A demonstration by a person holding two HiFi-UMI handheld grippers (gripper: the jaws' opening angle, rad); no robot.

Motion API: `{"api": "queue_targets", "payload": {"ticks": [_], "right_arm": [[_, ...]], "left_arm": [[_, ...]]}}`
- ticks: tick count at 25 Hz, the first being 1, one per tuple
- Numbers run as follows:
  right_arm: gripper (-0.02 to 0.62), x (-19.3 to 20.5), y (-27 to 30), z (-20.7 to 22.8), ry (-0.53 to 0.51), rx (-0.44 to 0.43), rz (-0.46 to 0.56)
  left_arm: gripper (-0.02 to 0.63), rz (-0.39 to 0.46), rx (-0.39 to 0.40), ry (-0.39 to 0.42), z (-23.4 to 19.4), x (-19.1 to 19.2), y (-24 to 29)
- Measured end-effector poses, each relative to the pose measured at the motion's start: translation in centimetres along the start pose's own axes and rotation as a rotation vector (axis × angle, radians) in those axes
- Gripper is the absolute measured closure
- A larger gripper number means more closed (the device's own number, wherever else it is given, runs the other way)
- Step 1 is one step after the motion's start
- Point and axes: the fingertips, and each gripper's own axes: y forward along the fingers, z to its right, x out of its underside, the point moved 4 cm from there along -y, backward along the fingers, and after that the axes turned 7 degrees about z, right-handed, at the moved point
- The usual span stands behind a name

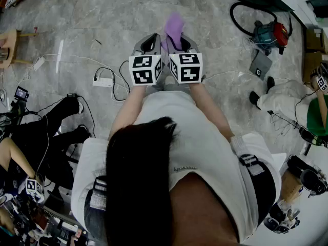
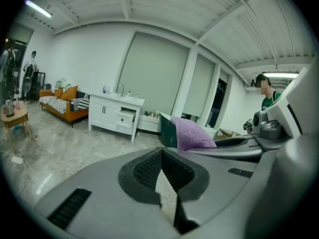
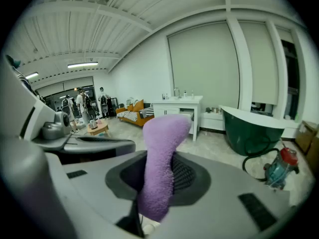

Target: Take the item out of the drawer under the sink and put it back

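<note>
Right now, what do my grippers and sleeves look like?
The left gripper and right gripper are smooth grey shells with black ribbed pads inside the jaws. Each carries a white cube printed with black square markers. You wear a white short-sleeved shirt.
</note>
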Motion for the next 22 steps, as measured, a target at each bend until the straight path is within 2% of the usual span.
{"api": "queue_targets", "payload": {"ticks": [22], "right_arm": [[0.486, -0.5, 1.7, -1.4, 0.001, -0.007, -0.004]], "left_arm": [[0.603, 0.003, -0.007, -0.011, -2.2, -0.4, 0.1]]}}
